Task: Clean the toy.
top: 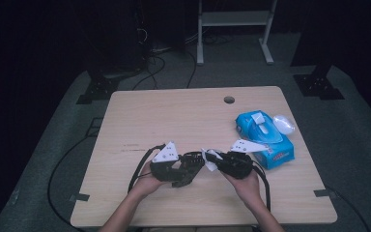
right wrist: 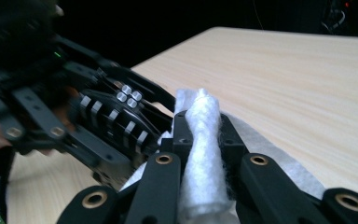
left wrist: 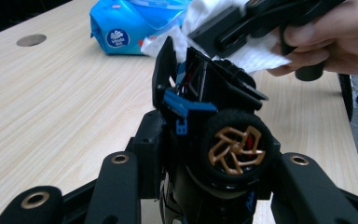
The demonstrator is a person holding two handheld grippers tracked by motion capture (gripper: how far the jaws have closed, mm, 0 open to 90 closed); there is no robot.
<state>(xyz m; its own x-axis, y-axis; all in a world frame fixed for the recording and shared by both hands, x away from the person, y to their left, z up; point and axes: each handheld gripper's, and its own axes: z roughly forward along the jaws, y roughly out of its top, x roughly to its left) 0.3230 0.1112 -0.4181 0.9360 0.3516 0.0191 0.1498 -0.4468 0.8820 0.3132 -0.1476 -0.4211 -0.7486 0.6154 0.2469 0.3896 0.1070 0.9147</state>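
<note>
My left gripper (top: 189, 166) is shut on a black toy car (top: 193, 162) just above the table's front middle. In the left gripper view the car (left wrist: 200, 93) stands up between the jaws, with a gold-spoked wheel (left wrist: 235, 149) facing the camera and blue parts on its body. My right gripper (top: 213, 162) is shut on a rolled white wipe (right wrist: 203, 154). The wipe (left wrist: 261, 53) rests against the car's upper end. The right gripper view has the car's ribbed black underside (right wrist: 116, 121) just left of the wipe.
A blue pack of wipes (top: 265, 137) with its lid open lies on the wooden table (top: 174, 116) to the right of my right hand (top: 246, 186). A round cable hole (top: 229, 99) sits near the far edge. Cables trail off the near edge.
</note>
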